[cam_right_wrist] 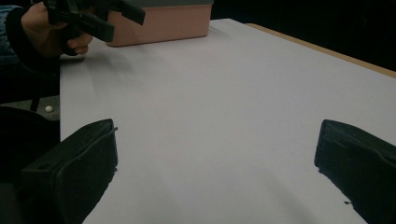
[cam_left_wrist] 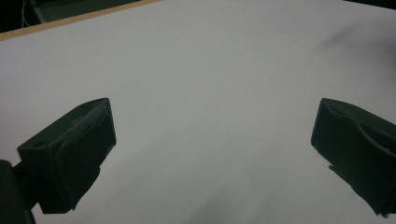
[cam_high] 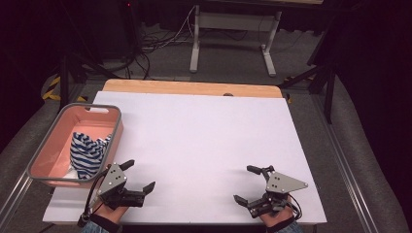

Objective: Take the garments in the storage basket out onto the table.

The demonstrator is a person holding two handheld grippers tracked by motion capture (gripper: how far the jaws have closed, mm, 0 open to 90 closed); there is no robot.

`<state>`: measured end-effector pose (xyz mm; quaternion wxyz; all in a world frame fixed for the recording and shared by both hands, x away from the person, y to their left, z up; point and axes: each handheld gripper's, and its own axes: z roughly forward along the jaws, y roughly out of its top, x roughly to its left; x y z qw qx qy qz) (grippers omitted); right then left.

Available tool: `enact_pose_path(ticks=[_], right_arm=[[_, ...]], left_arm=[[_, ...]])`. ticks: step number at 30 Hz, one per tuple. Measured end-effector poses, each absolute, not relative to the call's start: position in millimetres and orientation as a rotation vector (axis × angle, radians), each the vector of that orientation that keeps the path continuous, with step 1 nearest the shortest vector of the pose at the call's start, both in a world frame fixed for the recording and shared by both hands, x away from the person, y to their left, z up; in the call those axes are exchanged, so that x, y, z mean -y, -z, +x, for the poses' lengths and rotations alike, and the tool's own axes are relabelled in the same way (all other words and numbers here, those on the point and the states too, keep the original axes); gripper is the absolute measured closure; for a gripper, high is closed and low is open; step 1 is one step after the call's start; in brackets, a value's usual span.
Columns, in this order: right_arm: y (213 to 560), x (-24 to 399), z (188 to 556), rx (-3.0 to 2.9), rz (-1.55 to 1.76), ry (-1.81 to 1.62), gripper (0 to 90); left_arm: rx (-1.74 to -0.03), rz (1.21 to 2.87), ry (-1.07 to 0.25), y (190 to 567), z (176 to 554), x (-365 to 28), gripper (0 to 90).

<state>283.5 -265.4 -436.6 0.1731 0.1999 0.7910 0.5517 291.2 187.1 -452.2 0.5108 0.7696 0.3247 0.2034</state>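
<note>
White table (cam_high: pixel 194 141), pink bin (cam_high: pixel 48 145) holding the striped cloth (cam_high: pixel 88 154); your left gripper (cam_high: pixel 141 177) beside the bin, right gripper (cam_high: pixel 245 183) well apart, both spread, empty. Reach in next, I'd say.

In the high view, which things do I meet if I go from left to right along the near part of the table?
Pink bin → blue-and-white striped cloth inside it → left tool, open → bare white table top → right tool, open.

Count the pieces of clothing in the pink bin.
1: a blue-and-white striped cloth bunched at the near end of the pink bin, beside the left claw. Something white peeks beneath it; more may be hidden.
</note>
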Motion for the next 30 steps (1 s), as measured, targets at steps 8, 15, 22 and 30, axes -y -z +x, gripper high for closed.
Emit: enact_pose_path(ticks=[8,15,22,30], right_arm=[[437,265,284,-2.248,0.567,-1.565,0.1],[437,265,284,-2.254,0.569,-1.564,0.1],[438,264,285,-2.257,0.570,-1.564,0.1],[438,264,285,-2.260,0.569,-1.567,0.1]], left_arm=[[-0.747,1.891,-0.466,441,290,-187,1.3],[-0.738,1.892,-0.446,432,289,-192,1.6],[-0.735,1.880,-0.457,415,284,-200,1.7],[-0.736,1.883,-0.475,403,280,-208,1.5]])
